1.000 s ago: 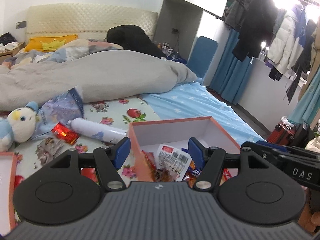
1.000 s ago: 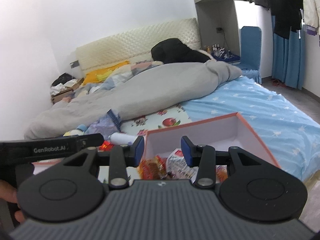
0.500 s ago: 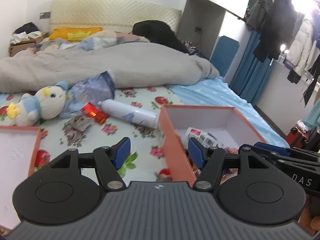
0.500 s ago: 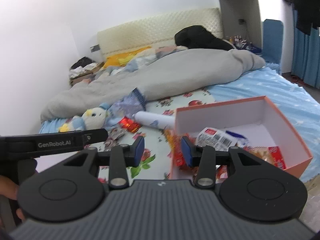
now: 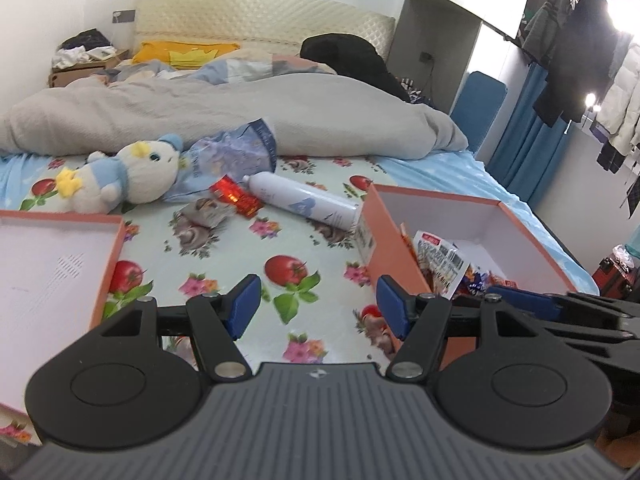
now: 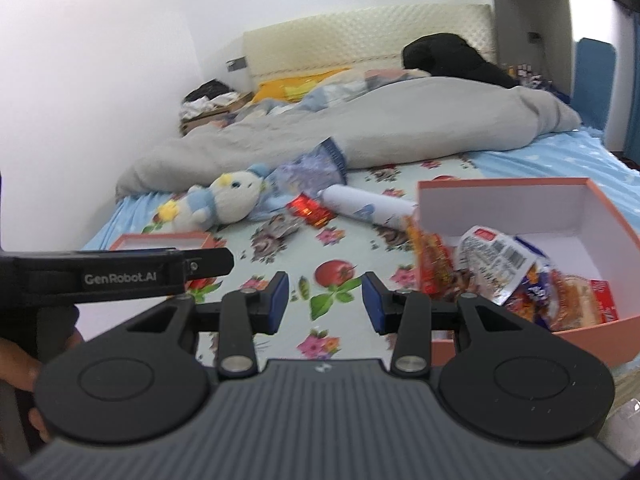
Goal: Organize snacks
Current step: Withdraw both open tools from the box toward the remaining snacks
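- Right now you hold nothing: the left gripper (image 5: 318,304) has its fingers spread wide over the flowered bedsheet (image 5: 248,256), and the right gripper (image 6: 324,300) has its fingers parted more narrowly, also with only sheet between them.
- Most snacks already sit in the orange box (image 5: 400,248) to your right, among them a white packet with a barcode (image 6: 492,256) and red-orange wrappers.
- By my reading you are between picks, turned toward the loose items on the bed.
- Left out are a red foil packet (image 5: 235,197) and a grey printed packet (image 5: 206,213) just beside it, both near the white spray can (image 5: 304,200), which lies on its side with its base against the box.
- A blue-purple bag (image 5: 236,154) lies by the plush toy (image 5: 132,172); I cannot tell whether it holds a snack.
- Next, bring one gripper down over the red foil packet, fingers either side, and pinch it low and flat.
- Keep clear of the can, since it could roll.
- The box lid (image 5: 52,264) lies open side up at your left, out of the path.
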